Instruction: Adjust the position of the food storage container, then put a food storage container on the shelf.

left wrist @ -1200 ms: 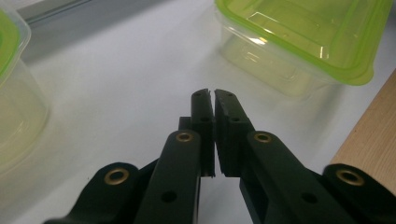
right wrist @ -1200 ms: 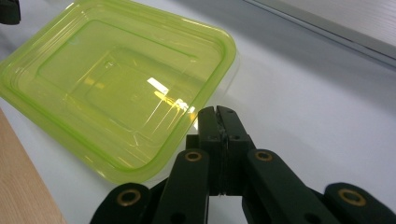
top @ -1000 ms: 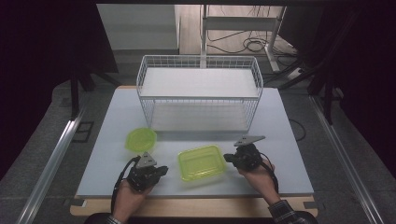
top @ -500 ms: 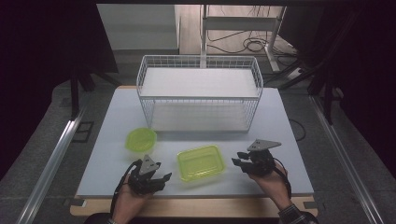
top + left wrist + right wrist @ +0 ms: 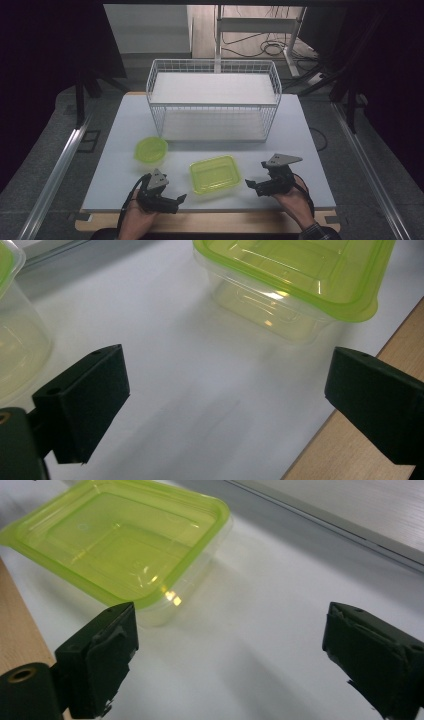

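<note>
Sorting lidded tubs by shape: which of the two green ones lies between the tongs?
The rectangular tub, at the table's near edge between both open tongs; the round tub sits farther back, left.

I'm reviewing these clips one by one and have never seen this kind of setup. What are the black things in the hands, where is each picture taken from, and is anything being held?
There is no robot arm here: a person holds a hand-held two-jaw gripper in each hand. The high view looks down on the white table from above the person's side, with the left gripper and the right gripper near its front edge.

The other two pictures come from a camera riding on each gripper, looking out between its two black jaws.

On the table stand a rectangular green-lidded container between the grippers, a round green-lidded container farther back on the left, and a white wire basket behind.

Nothing is held: both grippers' jaws have just been opening and stand wide with bare table between them.
</note>
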`<move>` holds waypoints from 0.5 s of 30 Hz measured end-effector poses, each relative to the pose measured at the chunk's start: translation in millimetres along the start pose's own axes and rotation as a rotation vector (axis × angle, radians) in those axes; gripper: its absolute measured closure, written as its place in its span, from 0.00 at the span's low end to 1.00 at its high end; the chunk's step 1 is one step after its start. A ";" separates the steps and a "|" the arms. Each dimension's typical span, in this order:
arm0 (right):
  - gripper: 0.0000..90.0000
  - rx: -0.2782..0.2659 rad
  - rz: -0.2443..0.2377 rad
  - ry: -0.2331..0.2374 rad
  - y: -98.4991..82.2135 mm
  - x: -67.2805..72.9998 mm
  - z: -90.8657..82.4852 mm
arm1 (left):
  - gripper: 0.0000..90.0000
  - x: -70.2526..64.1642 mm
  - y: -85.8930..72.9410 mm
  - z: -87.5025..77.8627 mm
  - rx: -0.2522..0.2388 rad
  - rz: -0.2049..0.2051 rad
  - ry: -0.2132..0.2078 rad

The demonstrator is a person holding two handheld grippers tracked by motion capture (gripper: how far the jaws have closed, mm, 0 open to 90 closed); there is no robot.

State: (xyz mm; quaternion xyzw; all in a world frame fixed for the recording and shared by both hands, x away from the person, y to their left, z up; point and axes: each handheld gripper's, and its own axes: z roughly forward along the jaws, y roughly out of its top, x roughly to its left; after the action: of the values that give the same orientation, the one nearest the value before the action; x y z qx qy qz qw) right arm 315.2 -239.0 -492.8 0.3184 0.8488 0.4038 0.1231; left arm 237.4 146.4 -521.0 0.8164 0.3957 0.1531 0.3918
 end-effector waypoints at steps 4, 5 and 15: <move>0.05 0.008 0.019 0.009 0.0 -2.8 1.7 | 0.03 1.1 -0.6 0.6 -0.014 0.012 0.006; 0.06 0.013 0.024 0.012 -0.1 -3.2 2.6 | 0.03 1.3 -0.9 0.8 -0.013 0.017 0.011; 0.10 0.031 0.112 -0.002 10.5 2.8 2.7 | 0.03 1.3 -1.5 0.4 -0.025 0.028 0.027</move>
State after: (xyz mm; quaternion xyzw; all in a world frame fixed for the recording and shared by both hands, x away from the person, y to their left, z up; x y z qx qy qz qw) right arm 319.0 -230.6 -486.4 0.3678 0.8356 0.3966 0.0962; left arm 237.7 147.8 -522.5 0.8149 0.3874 0.1744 0.3943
